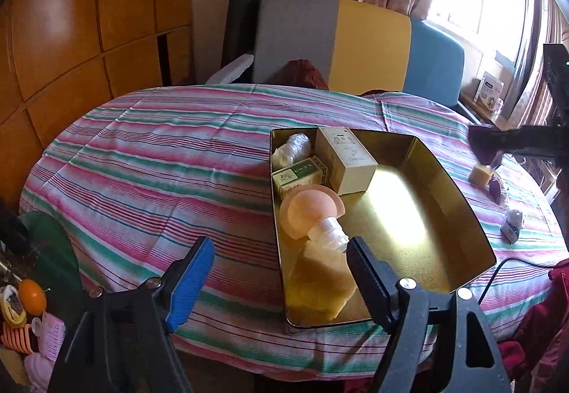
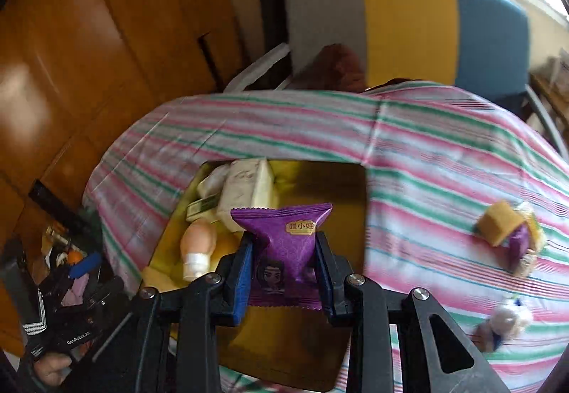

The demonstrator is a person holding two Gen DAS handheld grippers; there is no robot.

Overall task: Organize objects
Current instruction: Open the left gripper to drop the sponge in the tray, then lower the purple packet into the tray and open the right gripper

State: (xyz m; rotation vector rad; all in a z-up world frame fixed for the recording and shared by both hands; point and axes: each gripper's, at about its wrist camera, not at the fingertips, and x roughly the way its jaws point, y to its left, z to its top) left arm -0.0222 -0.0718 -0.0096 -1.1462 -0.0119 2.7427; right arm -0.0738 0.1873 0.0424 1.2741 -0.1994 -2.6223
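**Purple packet held over the gold tin**

The right gripper (image 2: pixel 284 265) is clamped on a purple snack packet (image 2: pixel 284 236), above the gold tin (image 1: pixel 458 179) on the striped bench (image 1: pixel 160 158). The left gripper (image 1: pixel 281 261) stands apart and empty at the tin's near end. Inside lie a yellow sponge (image 1: pixel 320 283), a mushroom-shaped toy (image 1: pixel 313 211), then a green box (image 1: pixel 298 174) and a white box (image 1: pixel 346 158). More small items (image 2: pixel 508 229) lie on the cloth to the right.

Round table under a striped cloth (image 1: pixel 160 158), gold tin tray (image 1: pixel 458 215) resting on it, yellow sponge (image 1: pixel 480 174), small white trinket (image 1: pixel 512 220), black cable (image 1: pixel 512 267) lying nearby
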